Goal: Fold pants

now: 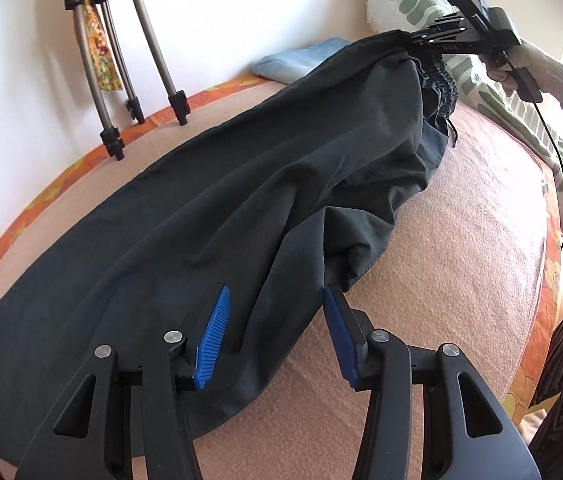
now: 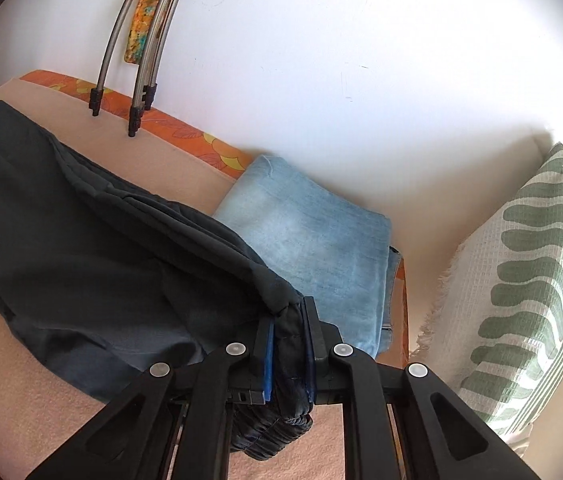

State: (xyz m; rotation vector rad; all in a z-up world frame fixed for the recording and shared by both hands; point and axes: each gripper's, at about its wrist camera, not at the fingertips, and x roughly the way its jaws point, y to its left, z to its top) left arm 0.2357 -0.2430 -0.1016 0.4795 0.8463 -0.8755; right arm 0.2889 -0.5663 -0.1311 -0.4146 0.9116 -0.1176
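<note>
Dark grey-black pants (image 1: 209, 208) lie lengthwise on a pink blanket-covered bed (image 1: 461, 240). My left gripper (image 1: 275, 296) is open, its blue pads (image 1: 213, 336) straddling a fold of the pants near the leg edge, just above the fabric. My right gripper (image 1: 421, 40) is shut on the gathered waistband and lifts it off the bed at the far end. In the right wrist view the gripper (image 2: 287, 312) clamps the bunched waistband (image 2: 287, 360), and the pants (image 2: 81, 264) trail away to the left.
Folded light blue jeans (image 2: 313, 240) lie by the wall beyond the waistband. A green-and-white patterned pillow (image 2: 529, 300) stands at the right. Metal stand legs (image 1: 129, 60) rest against the wall at the bed's far edge. An orange floral border (image 1: 549, 320) rims the bed.
</note>
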